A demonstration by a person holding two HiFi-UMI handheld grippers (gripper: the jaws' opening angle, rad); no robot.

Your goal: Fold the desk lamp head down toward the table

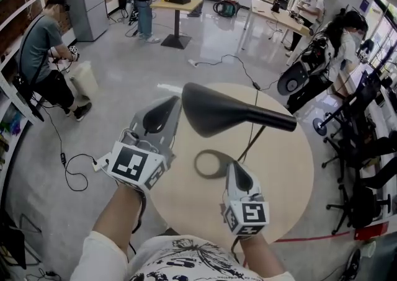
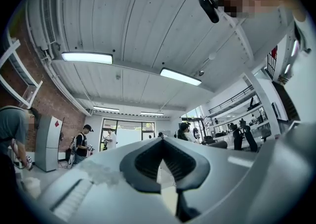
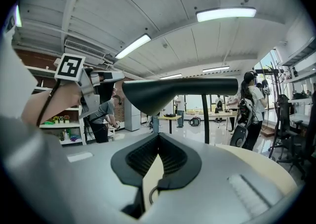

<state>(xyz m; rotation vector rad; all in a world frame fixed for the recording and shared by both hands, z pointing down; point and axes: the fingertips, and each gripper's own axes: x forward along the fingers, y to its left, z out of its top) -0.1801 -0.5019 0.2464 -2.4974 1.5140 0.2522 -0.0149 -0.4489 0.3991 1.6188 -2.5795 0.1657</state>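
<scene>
Desk lamp head [image 1: 217, 112], black, lies roughly level above the round wooden table [image 1: 291, 168], wide end toward the L gripper [image 1: 167, 109], narrow end out past the R gripper [image 1: 236, 171].

L gripper: raised, tips just beside the head's wide end; can't tell if touching. Its own view looks up at ceiling & strip lights. Pads pressed together at the tips, nothing btwn them, lamp not in its sight.

R gripper: lower, closer to the person, over the table. Pads also closed tip to tip, nothing held. Lamp head hangs above & ahead of its jaws in its own view. Lamp stem [image 1: 253, 143] rises just ahead & to its right. Ring base [image 1: 211, 164] lies flat on the table just ahead-left of R tips, below & right of the L gripper.

Black cord [image 1: 248, 81] runs from beyond the lamp, off the table's far edge, across the floor.

Marker cube on each gripper faces the head cam. Beyond both grippers: grey floor, several ppl at desks, office chairs to the R gripper's side.
</scene>
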